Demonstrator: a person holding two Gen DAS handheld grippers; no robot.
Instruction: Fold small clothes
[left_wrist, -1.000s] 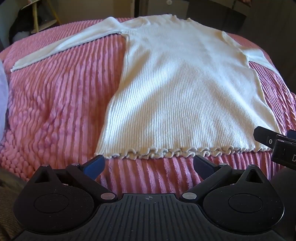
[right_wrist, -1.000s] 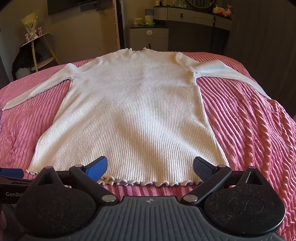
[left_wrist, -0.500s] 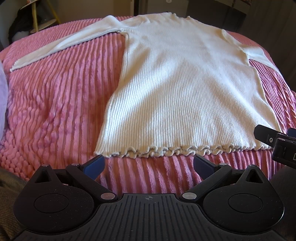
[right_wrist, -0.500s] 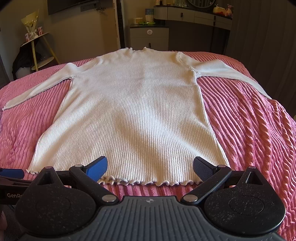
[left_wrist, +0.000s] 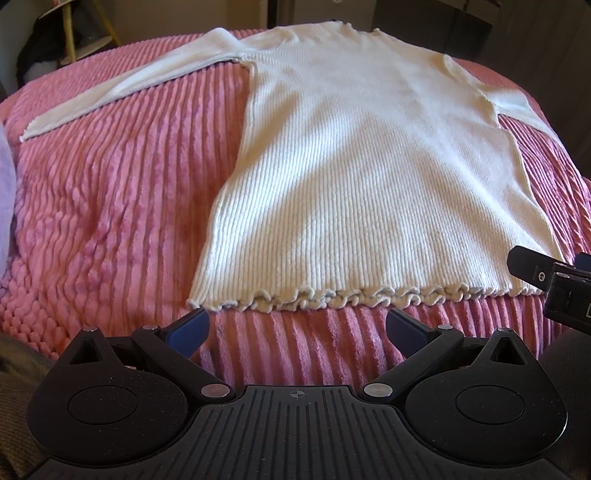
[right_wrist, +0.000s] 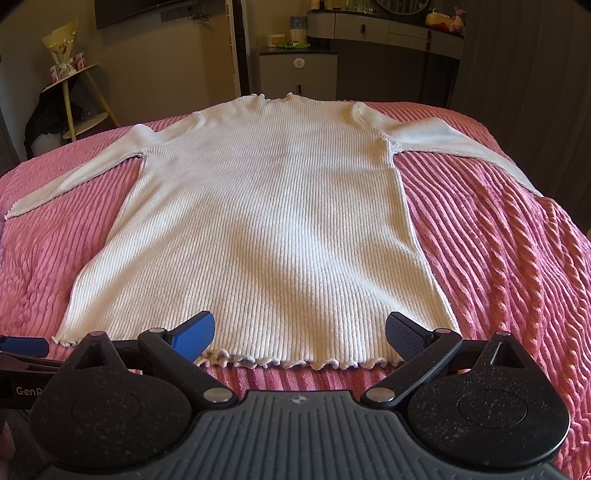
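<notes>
sweater: white ribbed sweater lying flat on the pink blanket, neck pointing away, both sleeves spread out to the sides, frilly hem closest to the grippers

left gripper: left gripper spread wide, holding nothing, hanging just short of the hem near its left corner

right gripper: right gripper also wide open and empty, fingertips right over the hem on the right half of the sweater

step: looks to me like the lead-in to grabbing the hem, nothing folded yet

how to do it well: I'd slide one finger of each gripper under the hem near each bottom corner and pinch both layers, not only the frill. Lift both sides evenly so the knit doesn't stretch or skew, and watch the fuzzy blanket doesn't get pinched too. Could tuck the sleeves in first, tbh.

vs a second ago: barely anything changed. Sweater hasn't moved, both grippers are just as open, and the views look nearly identical, maybe a hair closer on the left.
</notes>
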